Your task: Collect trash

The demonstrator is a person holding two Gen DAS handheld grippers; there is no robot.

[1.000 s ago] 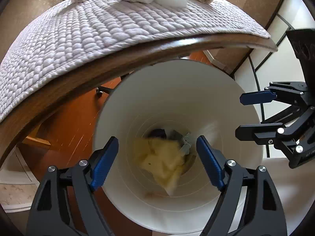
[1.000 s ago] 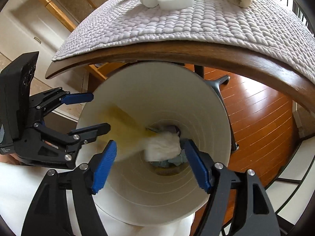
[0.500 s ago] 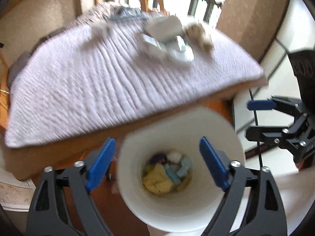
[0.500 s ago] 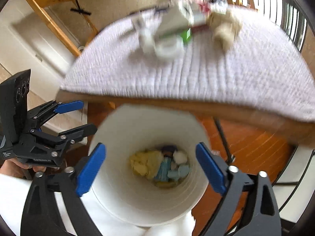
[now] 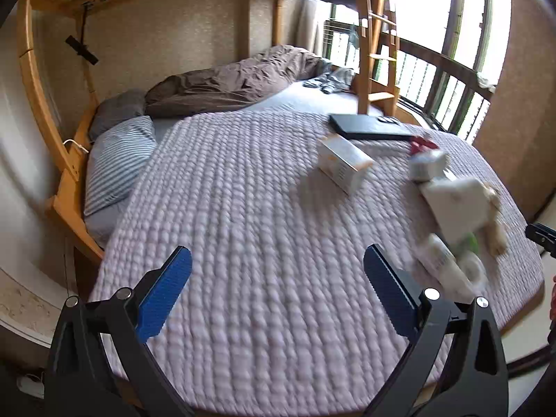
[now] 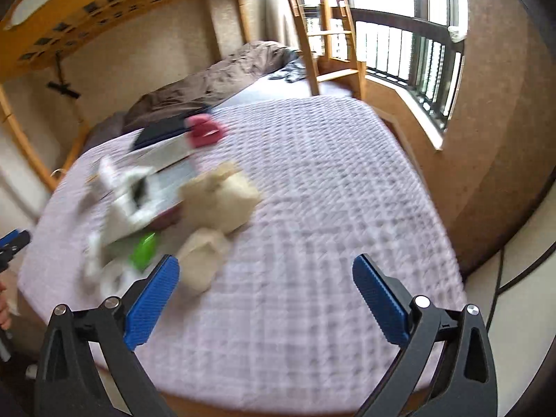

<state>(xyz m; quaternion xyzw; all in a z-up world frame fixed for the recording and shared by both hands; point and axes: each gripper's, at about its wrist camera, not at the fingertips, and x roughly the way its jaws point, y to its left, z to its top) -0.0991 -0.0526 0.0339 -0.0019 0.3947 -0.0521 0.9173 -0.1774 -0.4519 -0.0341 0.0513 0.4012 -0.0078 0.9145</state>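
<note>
Left wrist view: the left gripper (image 5: 276, 290) hangs over the near part of the quilted cover (image 5: 243, 208) with its blue pads spread wide and nothing between them. So it's free for the next grab, and my guess is it's held above the table so the whole spread can be scanned. The trash sits off to the right side: a small white-and-orange box (image 5: 344, 165), and nearer the right edge a blurry pile (image 5: 451, 215) of white packaging, a bit of green and some beige crumpled stuff. A dark flat laptop-looking thing (image 5: 370, 128) lies farther back; probably not trash.

Right wrist view: the right gripper (image 6: 266, 299) is also wide open and empty, above bare quilt. Same pile shows here to its left: beige wads (image 6: 219, 201), a green piece (image 6: 144, 250), white wrappers (image 6: 121, 191), something pink (image 6: 205, 132) behind. It's all motion-smeared, so I can't tell exact items. The beige wad just beyond the left finger (image 6: 151, 304) looks like the easiest next pick. No bin is in view in either shot.
</note>
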